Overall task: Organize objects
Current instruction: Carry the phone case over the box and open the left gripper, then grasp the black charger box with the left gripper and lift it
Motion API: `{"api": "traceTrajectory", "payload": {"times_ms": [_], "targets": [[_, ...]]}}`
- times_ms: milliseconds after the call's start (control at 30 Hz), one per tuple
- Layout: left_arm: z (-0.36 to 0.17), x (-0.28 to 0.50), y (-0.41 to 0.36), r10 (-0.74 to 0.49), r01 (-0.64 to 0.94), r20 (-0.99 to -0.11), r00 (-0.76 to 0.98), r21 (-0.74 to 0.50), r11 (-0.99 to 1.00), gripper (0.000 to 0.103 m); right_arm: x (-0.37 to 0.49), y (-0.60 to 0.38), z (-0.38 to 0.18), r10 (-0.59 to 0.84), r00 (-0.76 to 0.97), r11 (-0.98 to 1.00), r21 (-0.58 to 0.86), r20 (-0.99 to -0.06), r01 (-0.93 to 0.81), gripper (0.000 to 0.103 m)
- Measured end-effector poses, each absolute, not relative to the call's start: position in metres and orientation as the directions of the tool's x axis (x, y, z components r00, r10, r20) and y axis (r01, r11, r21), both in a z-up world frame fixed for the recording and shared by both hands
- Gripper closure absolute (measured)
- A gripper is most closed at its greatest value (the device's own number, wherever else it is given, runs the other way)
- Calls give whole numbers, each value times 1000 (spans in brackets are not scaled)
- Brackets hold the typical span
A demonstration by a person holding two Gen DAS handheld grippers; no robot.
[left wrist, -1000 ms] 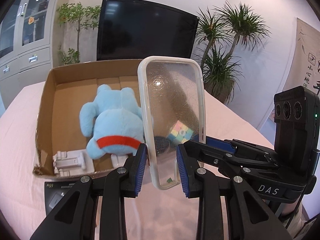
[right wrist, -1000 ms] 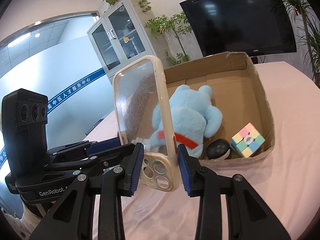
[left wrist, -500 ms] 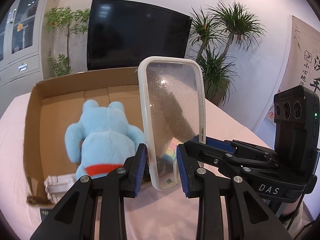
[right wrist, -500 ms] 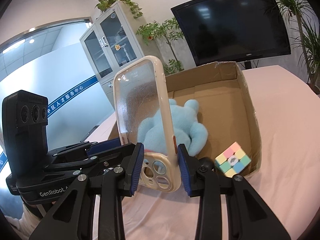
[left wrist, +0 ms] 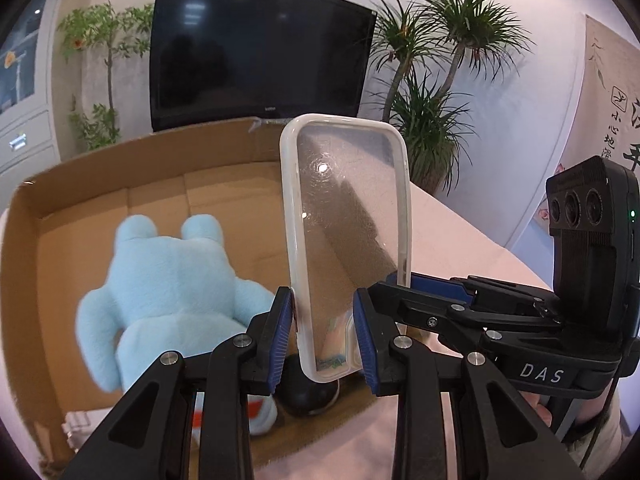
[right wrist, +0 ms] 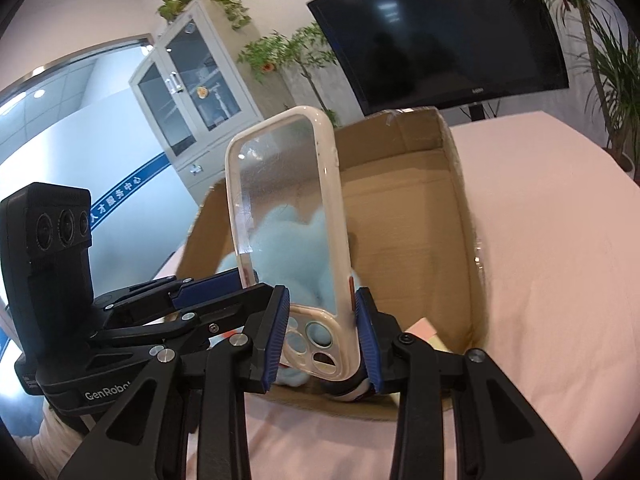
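Note:
A clear phone case (left wrist: 344, 240) with a white rim stands upright, held from both sides over the near edge of a cardboard box (left wrist: 120, 160). My left gripper (left wrist: 324, 336) is shut on its plain end. My right gripper (right wrist: 322, 332) is shut on its camera-hole end (right wrist: 316, 340). In the box lie a light blue plush toy (left wrist: 176, 288), a black round object (left wrist: 308, 392) and a pastel puzzle cube (right wrist: 428, 332), which is mostly hidden.
The box (right wrist: 460, 220) sits on a table with a pink cloth (right wrist: 560, 260). A white folded stand (left wrist: 80, 420) lies in the box's near left corner. A TV (left wrist: 256, 52), plants (left wrist: 432, 80) and a cabinet (right wrist: 192, 88) stand behind the table.
Both grippers have carried the case forward over the box's near edge. The box and plush look larger and nearer; the cube has slipped behind the fingers.

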State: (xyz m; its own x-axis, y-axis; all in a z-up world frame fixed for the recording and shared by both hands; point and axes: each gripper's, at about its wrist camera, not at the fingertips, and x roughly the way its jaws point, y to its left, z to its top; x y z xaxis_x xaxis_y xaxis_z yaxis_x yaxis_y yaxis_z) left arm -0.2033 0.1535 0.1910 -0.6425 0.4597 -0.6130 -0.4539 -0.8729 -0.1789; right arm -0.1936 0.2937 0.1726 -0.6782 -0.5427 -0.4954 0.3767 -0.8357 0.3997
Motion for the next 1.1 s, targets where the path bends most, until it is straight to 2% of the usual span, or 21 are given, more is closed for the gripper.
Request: {"api": "traceTrajectory", "payload": {"times_ms": [67,167,267,333,400,500,633,700,800,967,1033,1100], "targets": [[182,-220,158,460,-451,-628,-628,-187,-872,76,-206,299,167,-537,-674,-839,405,-506,364,71],[165,-238,165,334,-361,-687,-645,-111,-926,76,-228,303,154,-528,-636,-845,425,-563,324,70],[163,-228,152,335,-348,-682,-650,-125,-929,76,-234,307,144,-438,-651,-891,396,-620,222,63],[172,-207,132,347,-348,-658,-668,-136,-928,71,-226,309,144,-408,-670,-903,383,-620,195,51],[178,-185,106,361,-337,-638,-680,-165,-927,64,-212,311,150,-448,-676,-880,421,-585,219,44],[184,-135,43,372,-268,-593,-714,-260,-928,48,-191,303,160,-502,-677,-853,435,-538,287,38],[159,-65,-60,228,-49,-603,-764,-298,-953,48,-162,264,161,-675,-528,-738,476,-516,478,32],[140,-47,-99,197,36,-625,-756,-340,-940,48,-145,236,155,-721,-451,-688,460,-527,562,26],[103,-37,-137,214,115,-678,-703,-405,-907,48,-128,188,137,-786,-308,-587,491,-536,644,25],[63,-53,-145,346,120,-662,-664,-552,-825,48,-116,105,83,-771,-185,-559,509,-609,654,25],[49,-65,-136,392,126,-674,-626,-583,-802,57,-113,81,66,-737,-207,-585,454,-643,673,27],[46,-64,-125,350,152,-712,-609,-538,-829,61,-106,65,56,-707,-225,-588,379,-671,714,31]]}}
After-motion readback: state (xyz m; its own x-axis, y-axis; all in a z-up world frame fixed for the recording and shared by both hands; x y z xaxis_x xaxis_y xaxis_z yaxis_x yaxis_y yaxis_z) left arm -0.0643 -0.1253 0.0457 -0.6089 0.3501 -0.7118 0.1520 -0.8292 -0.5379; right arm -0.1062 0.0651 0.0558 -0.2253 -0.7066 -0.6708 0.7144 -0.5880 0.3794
